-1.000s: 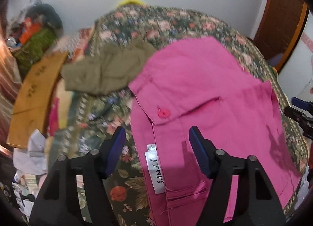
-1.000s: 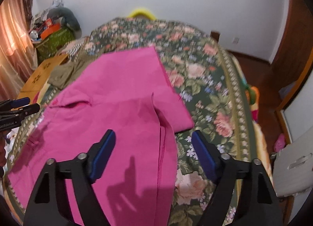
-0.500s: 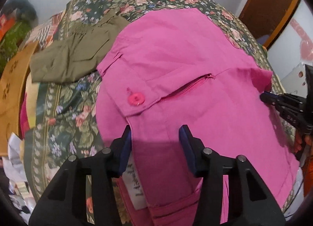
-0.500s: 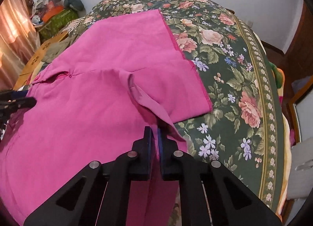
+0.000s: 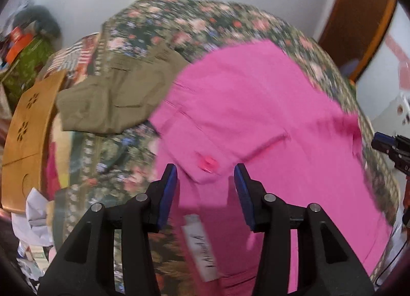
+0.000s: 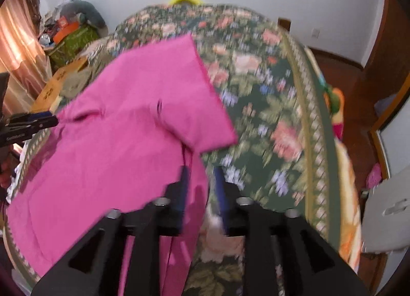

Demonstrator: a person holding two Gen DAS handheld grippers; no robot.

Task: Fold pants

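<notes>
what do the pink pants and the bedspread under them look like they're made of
Pink pants: looks like matte woven cotton, going by soft creases, stitched seams and a plastic-looking button. Bedspread: printed floral fabric with a patterned border; motion blur hides the weave, so the fibre is unclear.

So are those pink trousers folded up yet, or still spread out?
Partly folded. The pink trousers have one layer turned over on top, its edge crossing the floral bedspread, but most of the fabric lies spread wide.

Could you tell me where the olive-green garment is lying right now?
In the left wrist view, the olive-green garment lies on the floral bedspread, left of the pink pants.
</notes>
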